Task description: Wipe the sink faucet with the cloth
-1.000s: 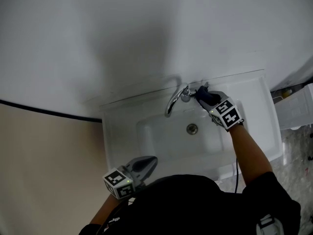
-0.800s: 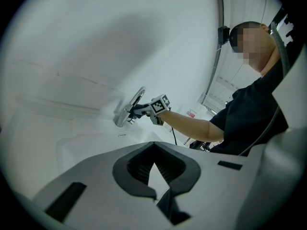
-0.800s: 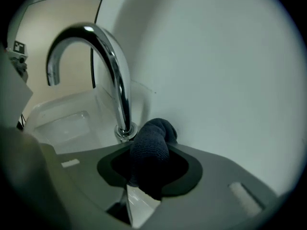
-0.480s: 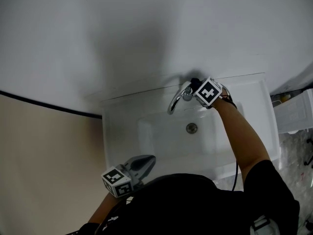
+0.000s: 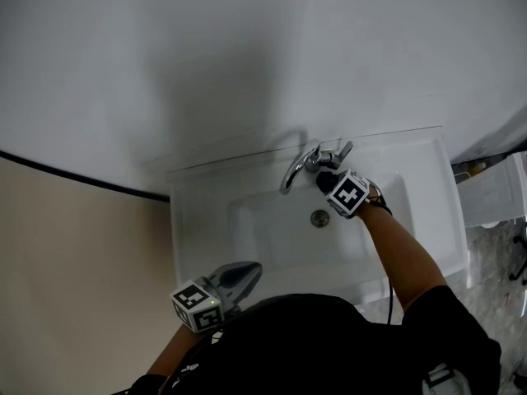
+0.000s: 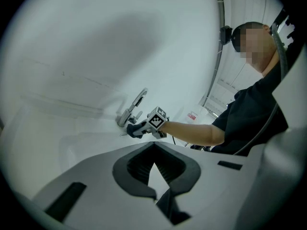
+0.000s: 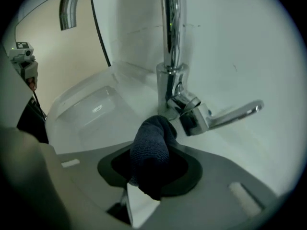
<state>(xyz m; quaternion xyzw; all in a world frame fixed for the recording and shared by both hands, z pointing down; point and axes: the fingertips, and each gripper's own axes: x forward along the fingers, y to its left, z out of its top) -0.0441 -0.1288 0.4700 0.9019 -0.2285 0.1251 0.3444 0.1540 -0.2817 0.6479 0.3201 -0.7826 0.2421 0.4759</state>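
The right gripper (image 7: 149,178) is clamped on a dark blue cloth (image 7: 152,145) just beside the chrome faucet (image 7: 170,61) base; the left gripper (image 6: 154,174), jaws together, hovers at the sink (image 5: 198,245) front.

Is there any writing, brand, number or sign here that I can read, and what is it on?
None can be read.
Lower cube and upper cube: black-and-white squares, no letters.
Small red-and-white label in the background: too small to read.
Faucet: no brand shows.
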